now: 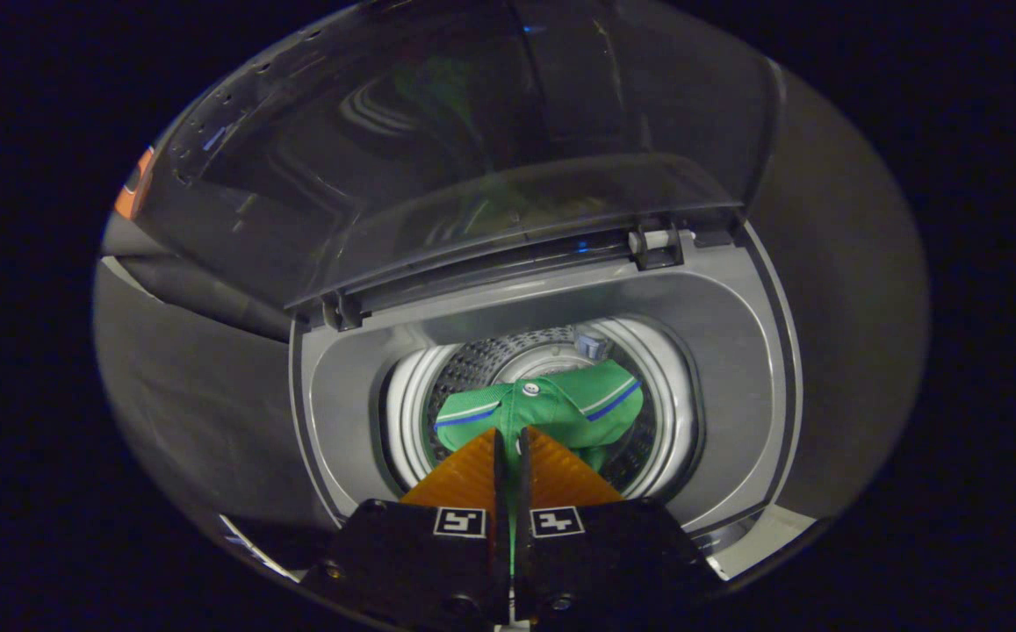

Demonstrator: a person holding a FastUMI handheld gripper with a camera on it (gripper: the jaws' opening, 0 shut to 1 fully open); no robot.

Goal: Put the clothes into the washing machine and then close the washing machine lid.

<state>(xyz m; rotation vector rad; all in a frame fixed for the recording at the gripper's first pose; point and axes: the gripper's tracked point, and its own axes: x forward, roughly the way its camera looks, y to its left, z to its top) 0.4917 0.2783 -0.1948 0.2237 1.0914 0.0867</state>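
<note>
A green polo shirt with blue and white trim hangs over the round drum opening of a grey top-loading washing machine. My gripper is shut on the shirt: its two orange fingers press together with green cloth pinched in the narrow slit between them. The shirt's collar and a button show just beyond the fingertips. The perforated steel drum wall is visible behind the shirt. The dark see-through lid stands raised on its hinges at the back of the machine.
The machine's grey top frame rings the drum on every side. Dark booth cloth lies to the left and right of the machine. A small orange patch shows past the lid's far left corner.
</note>
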